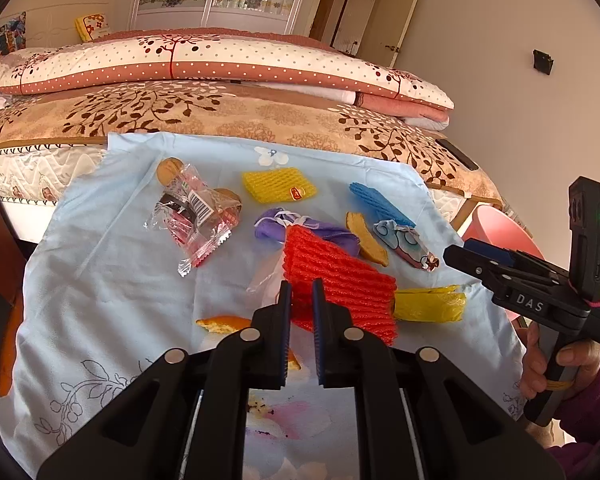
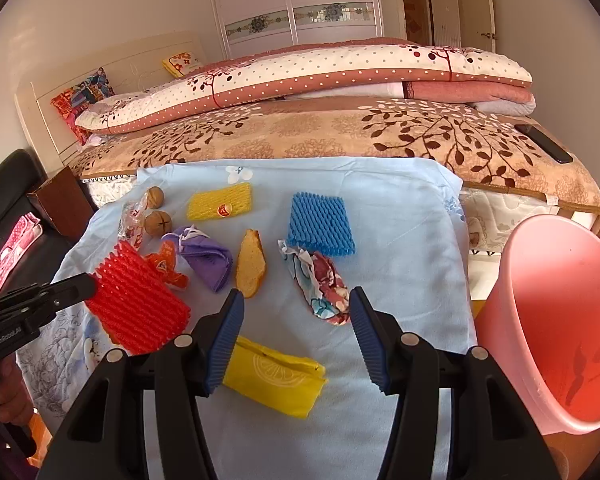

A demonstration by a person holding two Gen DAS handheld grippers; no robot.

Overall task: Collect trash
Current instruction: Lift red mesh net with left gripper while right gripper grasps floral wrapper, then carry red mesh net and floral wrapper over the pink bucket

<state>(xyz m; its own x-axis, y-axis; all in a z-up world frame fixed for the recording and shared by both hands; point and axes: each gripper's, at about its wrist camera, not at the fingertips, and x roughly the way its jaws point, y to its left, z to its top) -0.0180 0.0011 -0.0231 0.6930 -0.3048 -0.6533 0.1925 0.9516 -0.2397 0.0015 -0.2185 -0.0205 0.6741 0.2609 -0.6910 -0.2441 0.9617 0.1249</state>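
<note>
My left gripper (image 1: 302,292) is shut on the near edge of a red foam net (image 1: 336,284), also seen in the right wrist view (image 2: 136,300), and holds it over the blue cloth (image 1: 112,280). My right gripper (image 2: 296,312) is open and empty above the cloth (image 2: 400,220), near a crumpled patterned wrapper (image 2: 324,288). Other trash lies on the cloth: a yellow bag (image 2: 276,376), a blue foam net (image 2: 320,224), a yellow foam net (image 2: 220,202), a purple cloth bag (image 2: 206,258), a peel piece (image 2: 250,264) and clear wrappers (image 1: 196,216).
A pink bin (image 2: 552,320) stands at the right of the cloth, its mouth tilted toward me. Two walnuts (image 2: 158,222) lie at the cloth's far left. A bed with folded quilts (image 2: 320,76) runs behind. A phone (image 2: 548,144) lies on the bed's right edge.
</note>
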